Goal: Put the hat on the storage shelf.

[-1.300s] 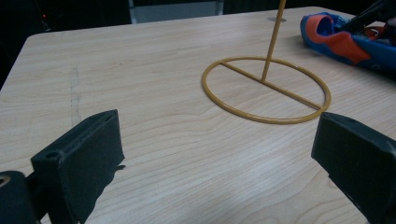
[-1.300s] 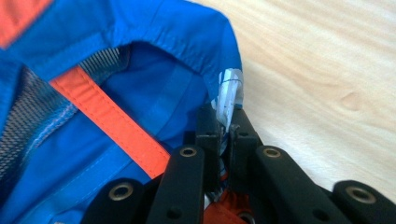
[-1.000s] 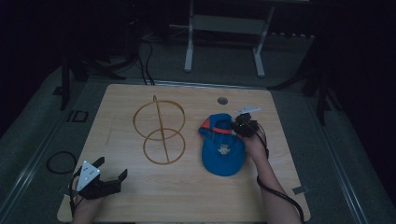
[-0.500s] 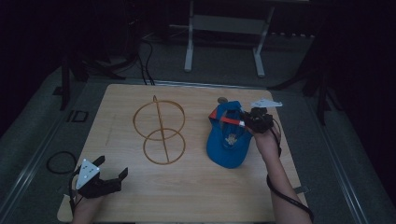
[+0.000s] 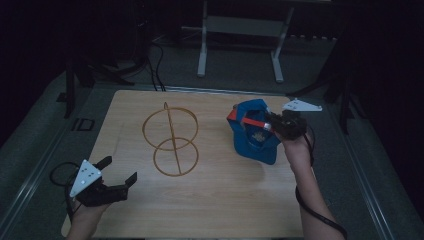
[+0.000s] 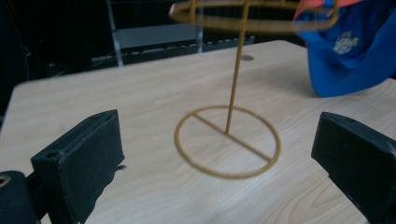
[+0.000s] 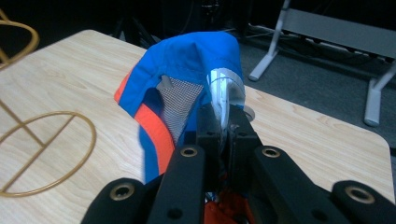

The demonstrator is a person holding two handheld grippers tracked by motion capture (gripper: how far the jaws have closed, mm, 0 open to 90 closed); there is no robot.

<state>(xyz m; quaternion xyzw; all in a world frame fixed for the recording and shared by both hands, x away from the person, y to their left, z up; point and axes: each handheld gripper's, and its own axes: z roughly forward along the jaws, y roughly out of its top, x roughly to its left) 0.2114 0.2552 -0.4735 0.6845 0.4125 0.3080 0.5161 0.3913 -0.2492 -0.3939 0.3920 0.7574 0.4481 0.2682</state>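
High view: a pale wooden counter in a dark room. The right claw, held over the counter's right side, is clamped on the strap at the back of a blue cap with orange trim. The cap hangs raised; whether its lower edge touches the wood cannot be told. The emblem on the cap is too small to read.

Right gripper view: the jaws stand pressed together on the cap's grey strap, with mesh lining beside it. The cap's lower part is hidden behind the claw.

The left claw rests at the near left corner, jaws spread wide and holding nothing. A gold wire stand, two rings on an upright rod, is mid-counter; in the left gripper view its upper ring is blurred and cut off by the top edge.
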